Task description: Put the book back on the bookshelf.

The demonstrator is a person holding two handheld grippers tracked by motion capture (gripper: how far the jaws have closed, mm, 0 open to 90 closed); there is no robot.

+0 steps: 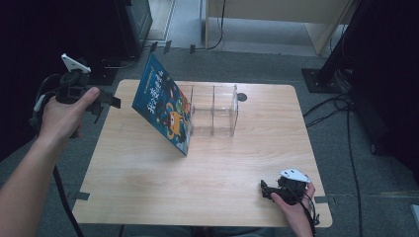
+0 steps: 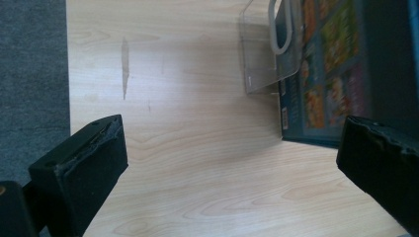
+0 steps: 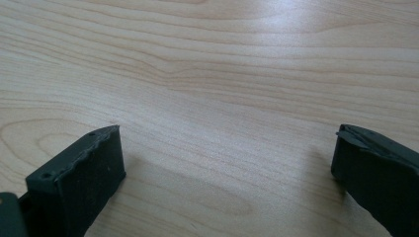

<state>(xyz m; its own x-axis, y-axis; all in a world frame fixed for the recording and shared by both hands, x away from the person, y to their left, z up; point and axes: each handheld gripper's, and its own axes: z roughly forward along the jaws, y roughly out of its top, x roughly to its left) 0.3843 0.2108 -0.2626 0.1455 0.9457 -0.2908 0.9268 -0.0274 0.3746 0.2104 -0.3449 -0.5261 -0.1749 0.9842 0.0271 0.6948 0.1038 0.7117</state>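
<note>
Book: a blue illustrated picture book (image 1: 165,103) leans tilted against my clear plastic divided rack (image 1: 213,110) on the pale wooden table (image 1: 197,187).
Left gripper (image 1: 106,100): raised off the table's left edge, jaws spread wide, empty.
Right gripper (image 1: 267,190): low at the near right corner, jaws spread, empty.

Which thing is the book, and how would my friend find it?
Look at the wooden table, then at the clear plastic rack near its far edge. The book leans tilted against the rack's left end. It is the only colourful thing there, blue with cartoon pictures.
</note>
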